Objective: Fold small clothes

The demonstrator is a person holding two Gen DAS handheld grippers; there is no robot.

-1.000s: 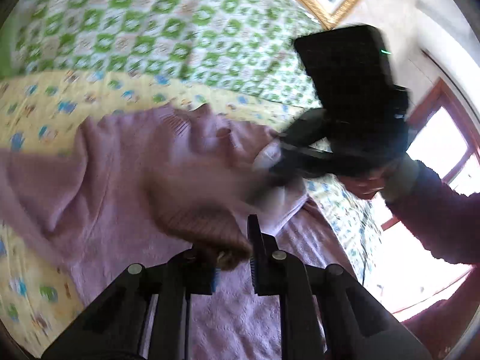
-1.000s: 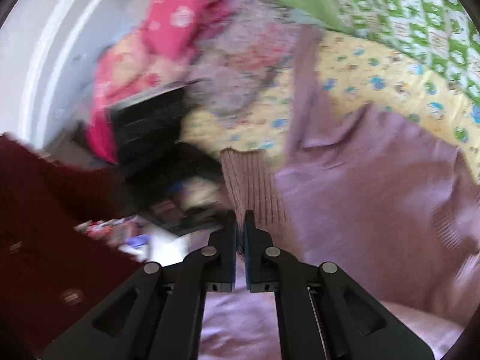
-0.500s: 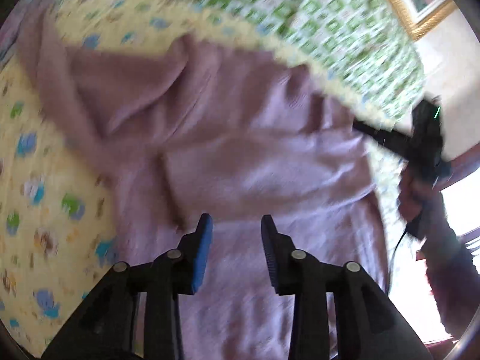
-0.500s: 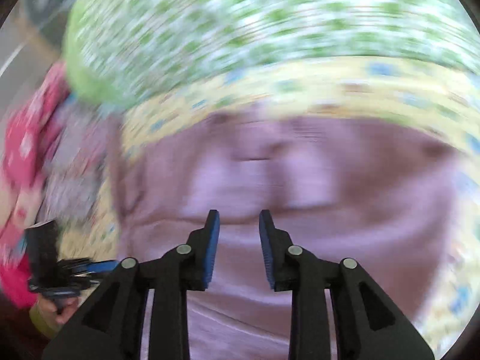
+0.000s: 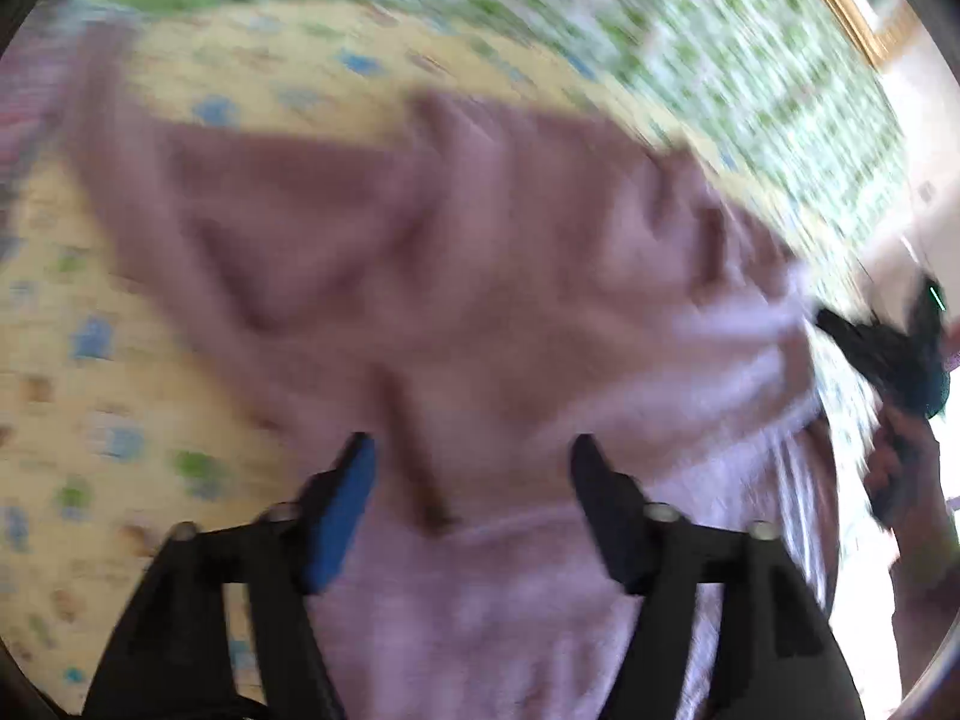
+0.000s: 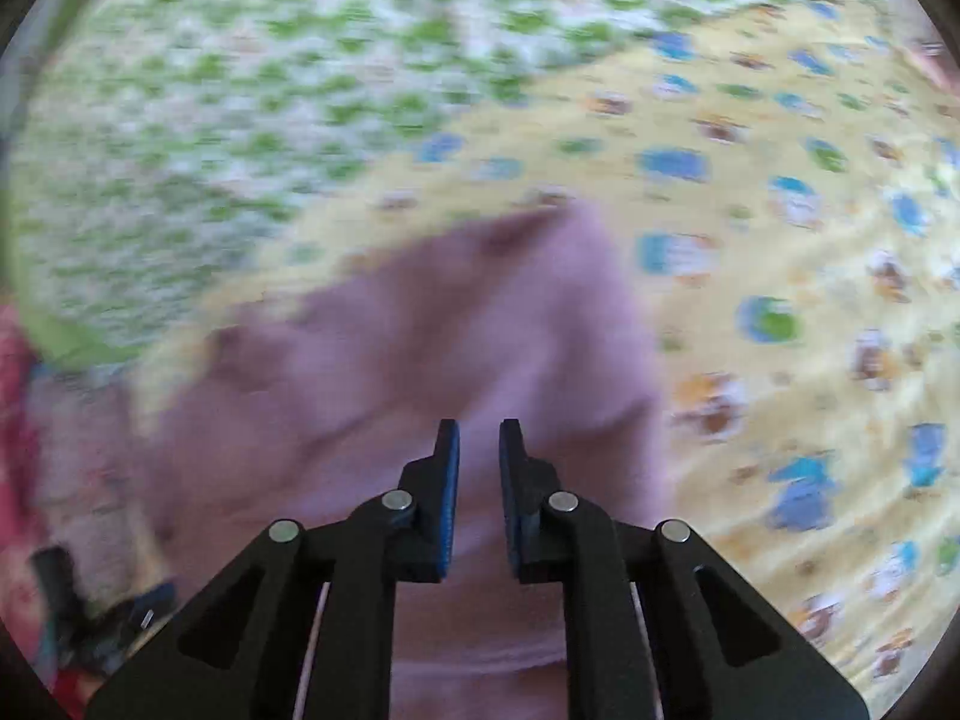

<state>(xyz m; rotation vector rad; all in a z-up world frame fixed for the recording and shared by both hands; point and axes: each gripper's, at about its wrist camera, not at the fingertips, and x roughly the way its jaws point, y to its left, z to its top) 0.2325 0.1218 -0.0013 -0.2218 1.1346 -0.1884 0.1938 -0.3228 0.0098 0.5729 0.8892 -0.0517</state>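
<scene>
A mauve knitted sweater (image 5: 456, 276) lies spread on a yellow printed sheet (image 5: 78, 372), with a sleeve folded across its body. My left gripper (image 5: 474, 456) hovers over the near part of the sweater, its jaws opening wide. A fold edge shows between the fingers, but the pads do not press it. In the right wrist view my right gripper (image 6: 480, 429) points down at a corner of the sweater (image 6: 420, 360). Its jaws are closing to a narrow gap with nothing pinched in it. It also shows as a dark shape, the right gripper (image 5: 888, 354), at the sweater's right edge. Both views are blurred.
A green-and-white checked blanket (image 6: 240, 90) covers the bed beyond the yellow sheet (image 6: 780, 300). Pink and red clothes (image 6: 18, 420) are piled at the left edge of the right wrist view. A gold picture frame (image 5: 840, 6) hangs on the wall. A hand (image 5: 900, 468) holds the right gripper.
Both grippers let go of the ribbed cuff they held together. The left gripper opened wide and dropped towards the sweater. The right gripper swung away to the sweater's far side and is narrower than half a second ago.
</scene>
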